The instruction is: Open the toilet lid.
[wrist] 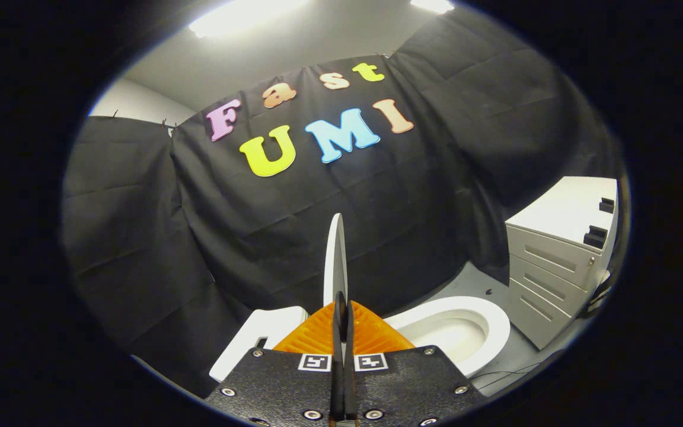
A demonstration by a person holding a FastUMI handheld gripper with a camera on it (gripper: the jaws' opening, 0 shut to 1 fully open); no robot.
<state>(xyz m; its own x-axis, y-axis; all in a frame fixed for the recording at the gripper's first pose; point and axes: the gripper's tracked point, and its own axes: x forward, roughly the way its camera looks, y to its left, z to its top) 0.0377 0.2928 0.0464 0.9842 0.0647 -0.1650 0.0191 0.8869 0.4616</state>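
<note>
The white toilet lid (pixel 335 255) stands raised, nearly upright, and I see it edge-on as a thin blade rising straight ahead of the fingers. My gripper (pixel 340 305) is shut on the lid's near edge, with both orange ribbed fingers (pixel 312 335) pressed against it from either side. To the right of the fingers lies the uncovered white seat and bowl (pixel 490 326). The white tank (pixel 258 338) sits to the left, partly hidden behind the gripper body.
A white drawer cabinet (pixel 555 261) stands close to the right of the bowl on the grey floor (pixel 466 281). Black cloth walls close in behind and to the left of the toilet. A thin cable (pixel 507 373) lies on the floor by the bowl.
</note>
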